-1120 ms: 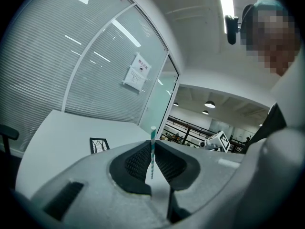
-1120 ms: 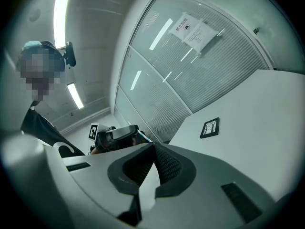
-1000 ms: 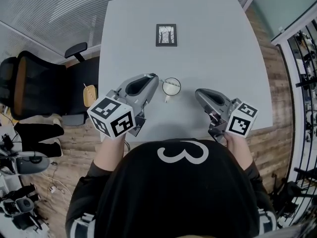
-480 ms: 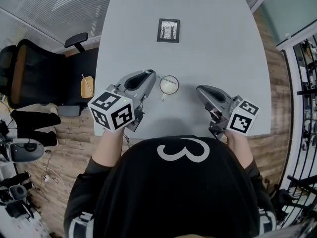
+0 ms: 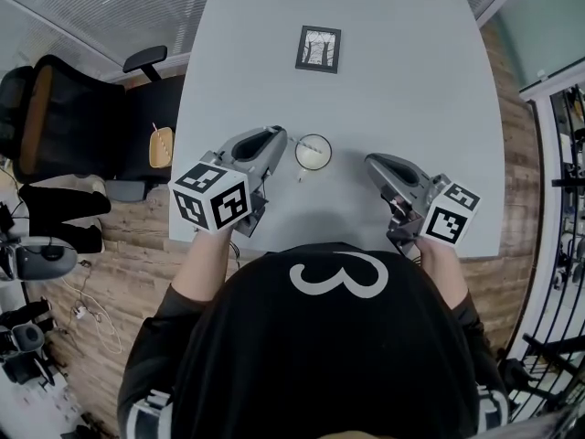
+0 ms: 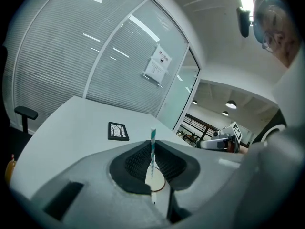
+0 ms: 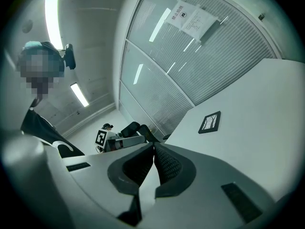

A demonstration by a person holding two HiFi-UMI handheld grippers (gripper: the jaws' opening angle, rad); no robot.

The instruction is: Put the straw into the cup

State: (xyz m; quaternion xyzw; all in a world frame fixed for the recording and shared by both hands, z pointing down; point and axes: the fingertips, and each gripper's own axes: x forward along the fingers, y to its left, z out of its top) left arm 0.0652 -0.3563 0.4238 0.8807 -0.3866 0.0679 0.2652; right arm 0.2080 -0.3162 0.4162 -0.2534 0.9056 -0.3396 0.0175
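One straw stands up, pinched tight in the left gripper. The cup sits on the table just past that gripper. The right gripper is closed up with nothing in it, away from the cup.

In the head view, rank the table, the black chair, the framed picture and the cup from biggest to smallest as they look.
Table, largest.
Black chair.
Framed picture and cup look nearly alike; the picture seems slightly bigger.
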